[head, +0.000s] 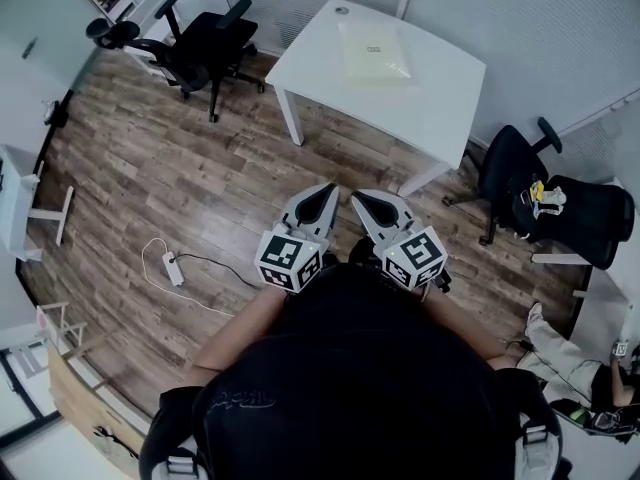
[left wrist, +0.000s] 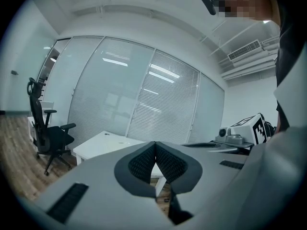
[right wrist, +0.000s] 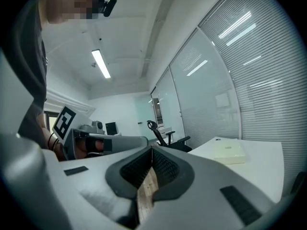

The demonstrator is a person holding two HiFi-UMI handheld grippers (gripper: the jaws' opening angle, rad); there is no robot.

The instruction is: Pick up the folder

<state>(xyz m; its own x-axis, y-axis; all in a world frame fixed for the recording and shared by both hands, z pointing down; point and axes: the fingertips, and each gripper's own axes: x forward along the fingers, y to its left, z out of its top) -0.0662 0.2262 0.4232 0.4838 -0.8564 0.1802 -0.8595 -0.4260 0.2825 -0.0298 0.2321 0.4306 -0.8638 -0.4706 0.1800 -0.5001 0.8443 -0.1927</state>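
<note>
A pale yellow folder (head: pixel 374 52) lies flat on a white table (head: pixel 440 103) at the top of the head view; it also shows in the right gripper view as the folder (right wrist: pixel 229 153) on the table (right wrist: pixel 261 169). My left gripper (head: pixel 331 189) and right gripper (head: pixel 357 198) are held side by side in front of the person's body, well short of the table. Both are shut with nothing between the pads. In the left gripper view the left gripper (left wrist: pixel 155 144) points toward the table (left wrist: pixel 103 145). The right gripper (right wrist: pixel 152 149) has its tips touching.
A black office chair (head: pixel 205 40) stands left of the table and another black chair (head: pixel 520 183) at its right. A white power strip with cable (head: pixel 172 267) lies on the wooden floor to the left. Glass partitions with blinds (left wrist: pixel 158 99) close off the back.
</note>
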